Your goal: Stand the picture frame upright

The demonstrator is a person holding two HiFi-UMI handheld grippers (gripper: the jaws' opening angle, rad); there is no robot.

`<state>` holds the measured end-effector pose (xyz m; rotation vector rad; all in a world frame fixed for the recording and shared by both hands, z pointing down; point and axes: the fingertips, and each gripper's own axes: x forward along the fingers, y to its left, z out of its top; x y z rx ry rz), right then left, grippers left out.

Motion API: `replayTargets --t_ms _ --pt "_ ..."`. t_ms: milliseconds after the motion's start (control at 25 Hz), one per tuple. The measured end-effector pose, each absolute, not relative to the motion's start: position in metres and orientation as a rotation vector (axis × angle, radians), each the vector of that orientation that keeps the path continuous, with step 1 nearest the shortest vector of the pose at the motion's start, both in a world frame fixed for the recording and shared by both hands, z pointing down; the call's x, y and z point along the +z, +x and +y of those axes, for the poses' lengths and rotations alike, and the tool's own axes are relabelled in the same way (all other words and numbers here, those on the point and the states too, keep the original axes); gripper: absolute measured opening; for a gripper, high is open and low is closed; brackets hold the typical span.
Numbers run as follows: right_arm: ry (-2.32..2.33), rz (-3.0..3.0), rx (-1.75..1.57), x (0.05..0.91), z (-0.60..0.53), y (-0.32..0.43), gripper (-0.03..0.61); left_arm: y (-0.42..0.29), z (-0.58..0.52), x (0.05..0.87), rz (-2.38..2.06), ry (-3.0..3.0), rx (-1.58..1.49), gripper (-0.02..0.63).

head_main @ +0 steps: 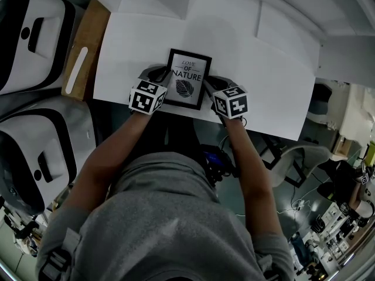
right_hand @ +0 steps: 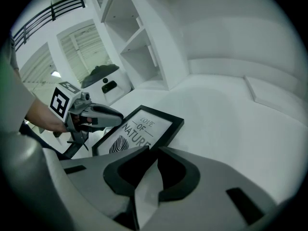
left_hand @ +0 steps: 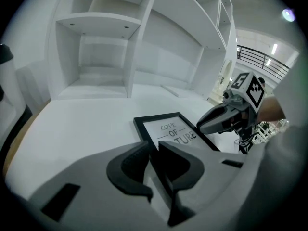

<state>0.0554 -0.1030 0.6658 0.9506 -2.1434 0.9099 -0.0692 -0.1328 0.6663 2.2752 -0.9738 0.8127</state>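
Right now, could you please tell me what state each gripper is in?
Left gripper: fingers closed on the left edge of the picture frame.
Right gripper: fingers closed on the picture frame at its right edge.

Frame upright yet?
No, the frame lies face up on the table, its print turned toward the head view.

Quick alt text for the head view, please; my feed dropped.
A black picture frame reading LOVE OF NATURE lies flat near the front edge of a white table. The left tongs and right tongs grip its left and right sides, the person's arms reaching in from below.
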Motion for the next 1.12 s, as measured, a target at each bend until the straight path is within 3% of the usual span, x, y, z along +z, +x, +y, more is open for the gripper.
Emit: replayTargets --t_ms 1120 --pt "0.912 -2.17 1.026 0.667 -0.074 0.064 0.064 -0.063 -0.104 0.666 -0.869 2.307 0.857 0.063"
